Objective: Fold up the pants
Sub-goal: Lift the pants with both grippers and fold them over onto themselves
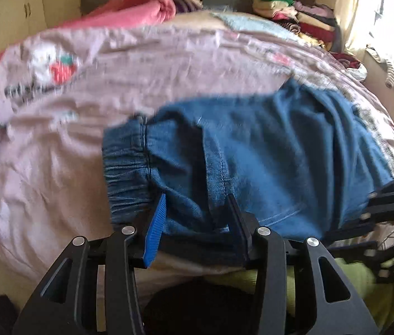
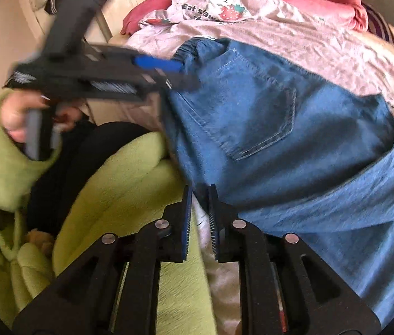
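The bed (image 1: 57,145) fills both views, with blue pants (image 1: 266,150) spread centre-right. Left tongs (image 1: 197,212) stand apart around the waistband edge; right tongs (image 2: 200,209) nearly together, holding nothing I can see. Likely gripping to begin the fold; next, clamp and lift.

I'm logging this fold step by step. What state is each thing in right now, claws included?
blue pants: spread on the bed, back pocket up, creased, not neatly folded.
left claw: wide open around the fabric near the elastic waistband.
right claw: nearly closed at the pants' near edge; grip on fabric unclear.
pink sheet: wrinkled beneath the pants.
clothes pile: stacked at the far corner.
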### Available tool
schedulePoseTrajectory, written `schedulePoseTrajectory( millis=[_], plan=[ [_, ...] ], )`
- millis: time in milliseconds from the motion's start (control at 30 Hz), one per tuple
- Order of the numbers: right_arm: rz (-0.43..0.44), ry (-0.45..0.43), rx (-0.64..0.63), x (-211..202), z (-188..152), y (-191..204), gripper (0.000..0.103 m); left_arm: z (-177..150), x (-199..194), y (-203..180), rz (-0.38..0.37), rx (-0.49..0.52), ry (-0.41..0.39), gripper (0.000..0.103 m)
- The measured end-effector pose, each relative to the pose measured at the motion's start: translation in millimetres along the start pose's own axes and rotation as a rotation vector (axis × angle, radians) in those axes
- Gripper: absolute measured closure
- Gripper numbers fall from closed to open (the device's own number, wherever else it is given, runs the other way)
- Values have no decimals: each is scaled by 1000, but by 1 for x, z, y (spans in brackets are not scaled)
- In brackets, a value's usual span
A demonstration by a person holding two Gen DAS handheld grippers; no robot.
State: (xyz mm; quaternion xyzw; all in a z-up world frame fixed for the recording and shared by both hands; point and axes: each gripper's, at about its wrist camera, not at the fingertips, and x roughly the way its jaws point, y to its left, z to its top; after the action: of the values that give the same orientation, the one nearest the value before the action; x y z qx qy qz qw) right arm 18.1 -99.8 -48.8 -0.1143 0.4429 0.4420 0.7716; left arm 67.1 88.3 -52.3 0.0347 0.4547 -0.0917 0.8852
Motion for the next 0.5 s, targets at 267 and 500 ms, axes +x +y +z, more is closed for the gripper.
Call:
schedulePoseTrajectory(
  millis=[267, 500],
  plan=[
    [-79, -79, 57, -11, 18, -11, 68, -9, -2, 3, -21, -5, -33, 61],
    [-178, 59, 128, 33, 11, -25, 67, -9, 0, 6, -43, -16, -48, 61]
  ],
)
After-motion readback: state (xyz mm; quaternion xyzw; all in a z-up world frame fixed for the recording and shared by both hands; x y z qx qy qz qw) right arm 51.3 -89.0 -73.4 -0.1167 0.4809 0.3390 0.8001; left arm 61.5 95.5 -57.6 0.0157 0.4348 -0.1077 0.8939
